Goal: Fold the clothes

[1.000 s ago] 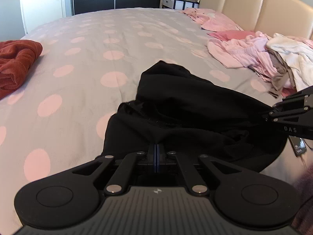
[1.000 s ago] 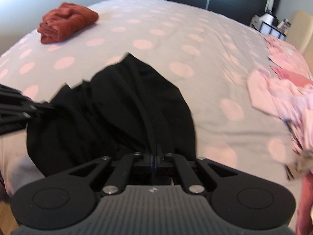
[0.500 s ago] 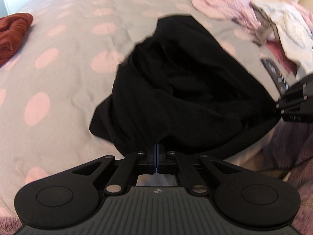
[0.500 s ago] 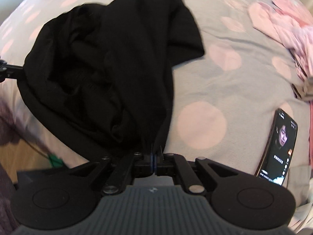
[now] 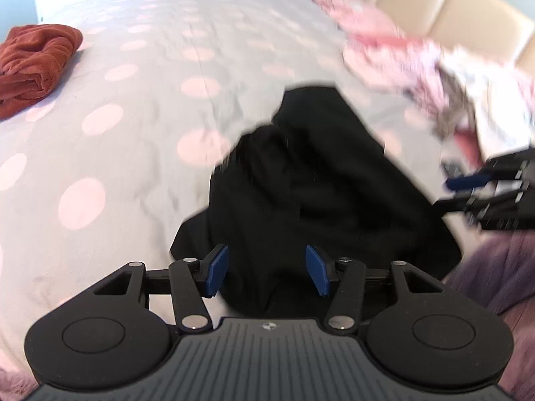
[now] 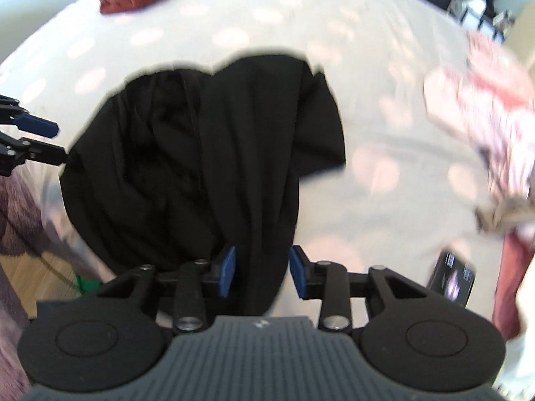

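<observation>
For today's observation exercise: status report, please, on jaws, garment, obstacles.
Left gripper and right gripper: jaws opening, cloth between. Crumpled black fabric garment on bed. Smartphone lies alongside.

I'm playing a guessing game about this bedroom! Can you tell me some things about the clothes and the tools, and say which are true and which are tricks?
1. The black garment lies on a spotted bedspread. True.
2. The left tool is squeezed tight on the cloth. False: its jaws are opening, with the blue pads apart and black cloth lying between them.
3. A folded rust-red cloth sits on the far side of the bed. True.
4. The right tool is holding a pink shirt. False: its jaws are opening over black cloth; the pink clothes lie in a pile off to the side.
5. A phone lies on the bed near the right tool. True.
</observation>
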A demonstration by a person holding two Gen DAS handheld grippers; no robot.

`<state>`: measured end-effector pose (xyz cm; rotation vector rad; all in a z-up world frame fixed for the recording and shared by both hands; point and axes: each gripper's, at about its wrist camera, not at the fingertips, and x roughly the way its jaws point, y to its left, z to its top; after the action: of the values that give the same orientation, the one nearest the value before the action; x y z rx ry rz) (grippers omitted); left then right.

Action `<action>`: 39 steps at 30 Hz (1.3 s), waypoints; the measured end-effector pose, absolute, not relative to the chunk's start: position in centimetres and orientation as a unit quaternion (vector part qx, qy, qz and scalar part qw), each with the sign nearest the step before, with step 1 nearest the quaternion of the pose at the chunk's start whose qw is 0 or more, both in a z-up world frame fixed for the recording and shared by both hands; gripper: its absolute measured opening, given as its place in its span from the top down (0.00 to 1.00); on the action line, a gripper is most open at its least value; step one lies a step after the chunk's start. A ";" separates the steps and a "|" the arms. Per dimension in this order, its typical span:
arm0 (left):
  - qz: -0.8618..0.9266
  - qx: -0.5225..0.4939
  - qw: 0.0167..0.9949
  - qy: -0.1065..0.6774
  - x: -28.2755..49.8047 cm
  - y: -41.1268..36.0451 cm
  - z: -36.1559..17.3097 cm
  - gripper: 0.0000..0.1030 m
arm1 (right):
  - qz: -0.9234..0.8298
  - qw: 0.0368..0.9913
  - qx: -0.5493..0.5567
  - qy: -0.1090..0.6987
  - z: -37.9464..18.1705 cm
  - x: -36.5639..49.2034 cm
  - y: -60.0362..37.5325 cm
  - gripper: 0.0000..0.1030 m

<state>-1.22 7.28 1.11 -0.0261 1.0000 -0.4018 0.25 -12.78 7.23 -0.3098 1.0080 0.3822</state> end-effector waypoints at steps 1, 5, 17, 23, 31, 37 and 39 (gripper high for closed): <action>-0.191 -0.026 0.858 0.476 -0.7 7.3 1.2 0.54 | 0.192 0.849 -0.145 0.471 7.4 0.6 -12.3 0.62; -0.163 -0.051 0.860 0.480 1.3 6.4 0.5 0.53 | 0.219 0.852 -0.155 0.450 7.2 2.4 -10.2 0.63; -0.103 -0.054 0.858 0.501 6.6 6.1 -3.5 0.74 | 0.205 0.851 -0.169 0.452 3.1 9.5 -7.8 0.87; -0.111 -0.054 0.868 0.482 6.1 6.8 -2.2 0.88 | 0.156 0.867 -0.163 0.444 3.9 10.3 -10.9 0.94; -0.125 -0.034 0.868 0.480 3.5 7.7 -0.4 0.91 | 0.053 0.851 -0.162 0.497 3.4 10.0 -18.7 0.94; -0.112 -0.025 0.862 0.494 1.2 8.8 -0.6 0.91 | 0.033 0.832 -0.130 0.538 2.0 8.1 -22.2 0.86; -0.114 -0.020 0.863 0.492 1.1 8.7 -0.5 0.91 | 0.035 0.844 -0.128 0.519 3.0 7.5 -22.1 0.74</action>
<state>1.07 8.70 -0.54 -0.0425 1.0313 -0.2391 7.50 -22.10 3.04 -0.2699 1.0953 0.0734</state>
